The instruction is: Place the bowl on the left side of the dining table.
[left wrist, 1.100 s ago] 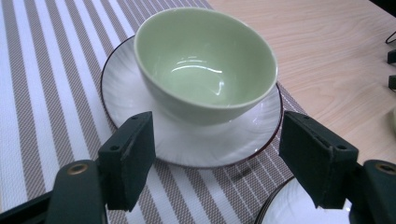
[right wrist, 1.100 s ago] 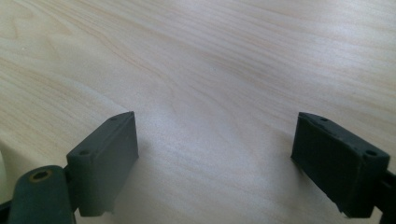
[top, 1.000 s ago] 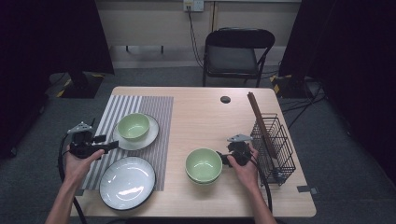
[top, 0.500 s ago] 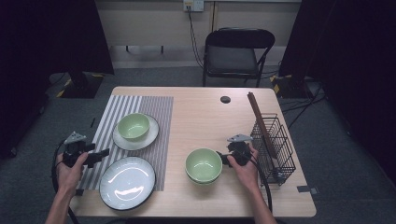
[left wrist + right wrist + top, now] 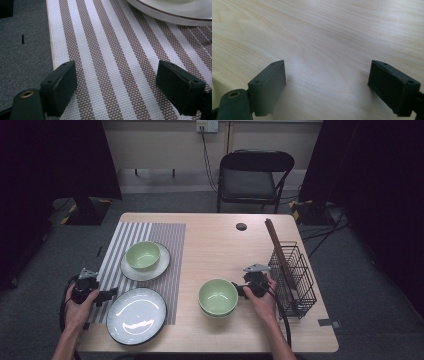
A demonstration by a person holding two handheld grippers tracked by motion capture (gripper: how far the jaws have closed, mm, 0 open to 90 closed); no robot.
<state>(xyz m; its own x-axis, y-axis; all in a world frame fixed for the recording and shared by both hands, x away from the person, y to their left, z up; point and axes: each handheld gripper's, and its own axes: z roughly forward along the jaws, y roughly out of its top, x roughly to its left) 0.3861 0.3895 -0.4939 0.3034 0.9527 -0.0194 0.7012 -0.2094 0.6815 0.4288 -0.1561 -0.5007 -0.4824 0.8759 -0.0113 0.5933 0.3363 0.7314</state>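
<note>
the light wooden tabletop (image 5: 215,240) carried a brown-and-white striped woven placemat (image 5: 131,236) at centre left of the high view. counted: two pale green ceramic bowls, two plates, one black wire rack, one mat. the first green bowl (image 5: 143,255) sat on a small white plate (image 5: 160,268) in the middle of the mat; the second green bowl (image 5: 218,296) stood alone on bare wood at lower centre, possibly stacked on another, which could not be told. a large white plate with a dark rim (image 5: 136,315) lay at lower left, partly on the mat's near edge. the black wire rack (image 5: 296,275) stood at right with a long brown wooden stick (image 5: 276,244) leaning out of it toward the top of the frame.

the right claw (image 5: 240,290) lay just beside the lone green bowl, jaws pointing left at its rim; in the right gripper view the claw (image 5: 327,85) was spread wide, holding nothing, over bare wood. that bowl lay directly left of it, and the right hand (image 5: 263,298) was far nearer it than the left, so any grasp would probably fall to it.

the left claw (image 5: 106,295) sat at the mat's lower left edge, aimed right toward the large plate's rim; in the left gripper view the claw (image 5: 115,87) was also wide and empty above the stripes.
</note>
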